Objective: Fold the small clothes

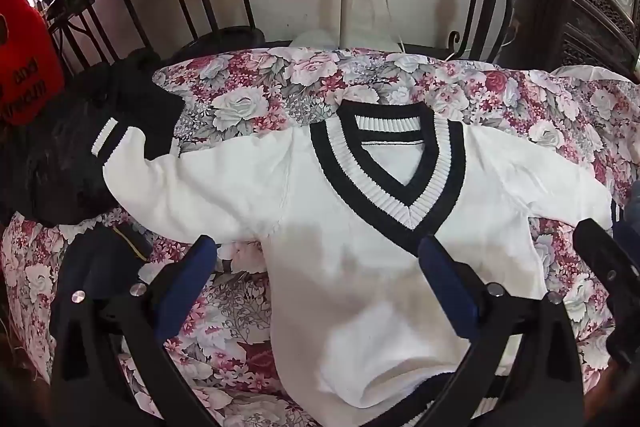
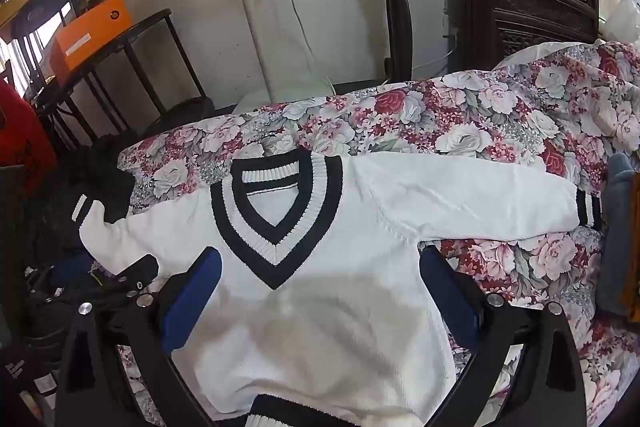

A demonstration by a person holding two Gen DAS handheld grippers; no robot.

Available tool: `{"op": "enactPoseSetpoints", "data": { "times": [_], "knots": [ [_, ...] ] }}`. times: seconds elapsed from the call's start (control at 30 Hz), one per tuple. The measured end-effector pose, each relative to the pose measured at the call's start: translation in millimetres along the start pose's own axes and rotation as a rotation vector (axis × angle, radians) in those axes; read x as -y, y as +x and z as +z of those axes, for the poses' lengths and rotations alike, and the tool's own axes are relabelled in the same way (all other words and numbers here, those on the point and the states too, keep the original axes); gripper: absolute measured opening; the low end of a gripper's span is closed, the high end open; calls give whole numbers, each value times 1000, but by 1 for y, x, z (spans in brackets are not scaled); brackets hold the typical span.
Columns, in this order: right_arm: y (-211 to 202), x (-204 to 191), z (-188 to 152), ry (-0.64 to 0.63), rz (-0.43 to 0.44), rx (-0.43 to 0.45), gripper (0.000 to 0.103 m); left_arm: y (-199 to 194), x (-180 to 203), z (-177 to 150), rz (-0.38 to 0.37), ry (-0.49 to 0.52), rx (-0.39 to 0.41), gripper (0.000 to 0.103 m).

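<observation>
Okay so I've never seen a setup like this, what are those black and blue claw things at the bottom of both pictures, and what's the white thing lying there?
Those claws are two hand-held grippers, each carrying a camera that looks along its fingers. One picture comes from the left gripper, the other from the right gripper. Both stand wide open and hold nothing. Below them a white sweater with a black-and-white V-neck lies spread flat, sleeves out, on a floral bedcover. Some dark clothes sit at its left sleeve.

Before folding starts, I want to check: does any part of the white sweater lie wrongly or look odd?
Mostly flat, but the white V-neck sweater has its left sleeve cuff draped off the floral sheet onto a black garment.
</observation>
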State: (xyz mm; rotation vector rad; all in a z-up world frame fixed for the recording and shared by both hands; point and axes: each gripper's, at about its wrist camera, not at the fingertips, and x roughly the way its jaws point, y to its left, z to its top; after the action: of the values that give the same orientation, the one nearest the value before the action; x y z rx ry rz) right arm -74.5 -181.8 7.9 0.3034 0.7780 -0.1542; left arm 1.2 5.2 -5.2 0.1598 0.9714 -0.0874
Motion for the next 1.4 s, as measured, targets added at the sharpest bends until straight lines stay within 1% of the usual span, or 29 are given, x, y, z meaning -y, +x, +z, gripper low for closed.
{"op": "enactPoseSetpoints", "data": {
  "times": [0.03, 1.1, 1.4],
  "knots": [
    [4, 6, -1, 2, 1, -1, 100, 0, 0, 0, -1, 0, 0, 99],
    [3, 5, -4, 11, 3, -1, 100, 0, -2, 0, -3, -10, -2, 99],
    [4, 5, -4, 11, 5, -2, 100, 2, -5, -5, -2, -15, -4, 99]
  ]
}}
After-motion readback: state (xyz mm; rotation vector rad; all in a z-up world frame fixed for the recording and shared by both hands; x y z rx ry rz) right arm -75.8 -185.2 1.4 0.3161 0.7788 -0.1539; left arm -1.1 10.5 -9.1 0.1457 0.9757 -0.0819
